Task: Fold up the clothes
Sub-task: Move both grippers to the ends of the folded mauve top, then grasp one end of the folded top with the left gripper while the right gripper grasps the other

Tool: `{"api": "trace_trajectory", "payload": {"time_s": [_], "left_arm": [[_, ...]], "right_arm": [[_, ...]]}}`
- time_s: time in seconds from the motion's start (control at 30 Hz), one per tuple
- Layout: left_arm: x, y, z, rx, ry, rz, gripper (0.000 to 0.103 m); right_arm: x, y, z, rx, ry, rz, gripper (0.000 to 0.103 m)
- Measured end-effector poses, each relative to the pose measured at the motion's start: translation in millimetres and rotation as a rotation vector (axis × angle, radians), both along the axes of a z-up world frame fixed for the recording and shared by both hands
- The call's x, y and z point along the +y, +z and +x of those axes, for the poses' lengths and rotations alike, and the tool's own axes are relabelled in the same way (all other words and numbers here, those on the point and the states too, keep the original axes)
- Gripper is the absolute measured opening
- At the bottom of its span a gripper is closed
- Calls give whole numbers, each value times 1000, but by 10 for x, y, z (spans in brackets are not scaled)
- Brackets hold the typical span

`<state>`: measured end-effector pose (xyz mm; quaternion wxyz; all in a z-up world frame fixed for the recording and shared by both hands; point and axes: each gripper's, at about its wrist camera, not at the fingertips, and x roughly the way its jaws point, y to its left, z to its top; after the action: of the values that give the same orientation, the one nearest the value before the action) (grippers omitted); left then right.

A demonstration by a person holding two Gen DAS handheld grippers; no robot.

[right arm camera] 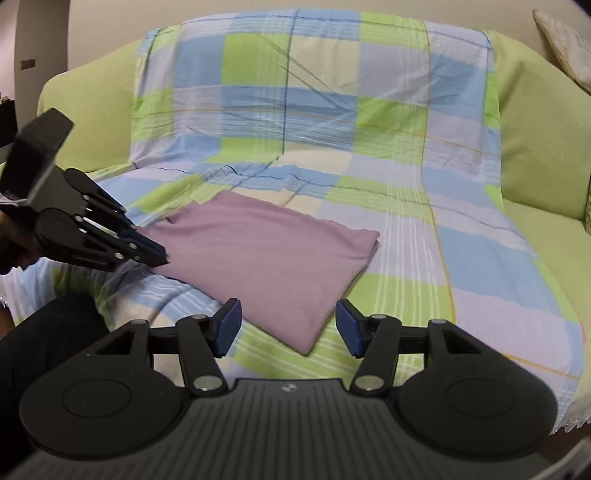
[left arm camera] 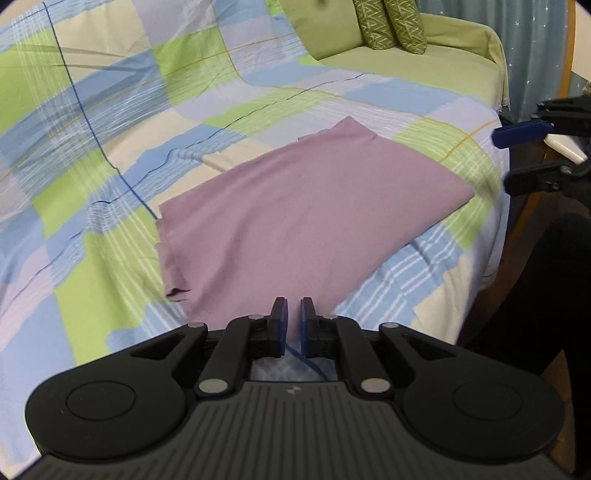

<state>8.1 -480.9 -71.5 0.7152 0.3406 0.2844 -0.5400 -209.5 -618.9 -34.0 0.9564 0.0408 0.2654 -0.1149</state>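
Observation:
A mauve garment point(left arm camera: 295, 221) lies folded into a flat rectangle on the checked sheet point(left arm camera: 110, 147) over the sofa seat. It also shows in the right wrist view point(right arm camera: 266, 258). My left gripper point(left arm camera: 292, 314) hovers just above the garment's near edge, jaws nearly closed with a narrow gap and nothing between them. It appears at the left in the right wrist view point(right arm camera: 155, 254). My right gripper point(right arm camera: 288, 325) is open and empty, above the garment's near corner. It shows at the right edge of the left wrist view point(left arm camera: 506, 158).
The checked sheet point(right arm camera: 332, 110) drapes over a green sofa point(right arm camera: 539, 155). Two green patterned cushions point(left arm camera: 391, 22) stand at the sofa's far end. A dark trouser leg point(left arm camera: 535, 295) is beside the sofa edge. A curtain point(left arm camera: 535, 55) hangs behind.

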Motion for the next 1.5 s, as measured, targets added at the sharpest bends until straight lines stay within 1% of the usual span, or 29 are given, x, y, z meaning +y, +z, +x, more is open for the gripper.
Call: {"api": "trace_trajectory", "payload": {"time_s": [0.03,0.1,0.23,0.33,0.4,0.43,0.47,0.6,0.77,0.87,0.97,1.03,1.13,1.2,1.3,1.4,1.5], "left_arm": [[23,55,-22,-14,4,5,8],[95,190,-107,-64,15,25,8],[225,378,-249,-113,49,24,8],[298,450,-330,-135,83,9,12],[330,484,-384,-157,90,11,17],[331,488,-420,-174,88,15,24],[328,488,-446,-186,82,17,28],[318,477,-512,-208,54,14,28],[259,352,-496,-223,1,22,28],[144,203,-470,-274,-76,51,28],[39,109,-422,-273,-134,49,29],[-40,29,-380,-282,-178,43,31],[-131,-92,-329,-309,-237,45,36],[-168,-156,-292,-310,-267,45,37],[-193,-228,-247,-314,-295,35,38],[-202,-260,-186,-297,-294,14,41],[-183,-259,-139,-275,-296,-1,42]], "right_arm": [[0,17,-68,-18,-4,5,64],[-52,-3,-209,-37,-18,31,64],[-129,-49,-436,-55,-42,79,64],[-134,-43,-563,-56,-21,86,64],[-128,-36,-612,-44,1,73,64],[-122,-26,-641,-34,18,55,64],[-121,-14,-654,-28,26,43,64],[-133,47,-663,-14,45,7,64],[-83,153,-637,-10,40,-1,64],[-69,172,-647,13,10,-25,64],[-111,137,-652,33,-36,-21,64],[-161,77,-635,55,-89,-11,64],[-146,17,-517,88,-107,-27,64],[-135,-23,-438,110,-118,-37,64],[-96,-50,-248,141,-86,-69,64],[-57,-77,-58,171,-54,-101,64],[29,-155,223,223,19,-178,64]]}}
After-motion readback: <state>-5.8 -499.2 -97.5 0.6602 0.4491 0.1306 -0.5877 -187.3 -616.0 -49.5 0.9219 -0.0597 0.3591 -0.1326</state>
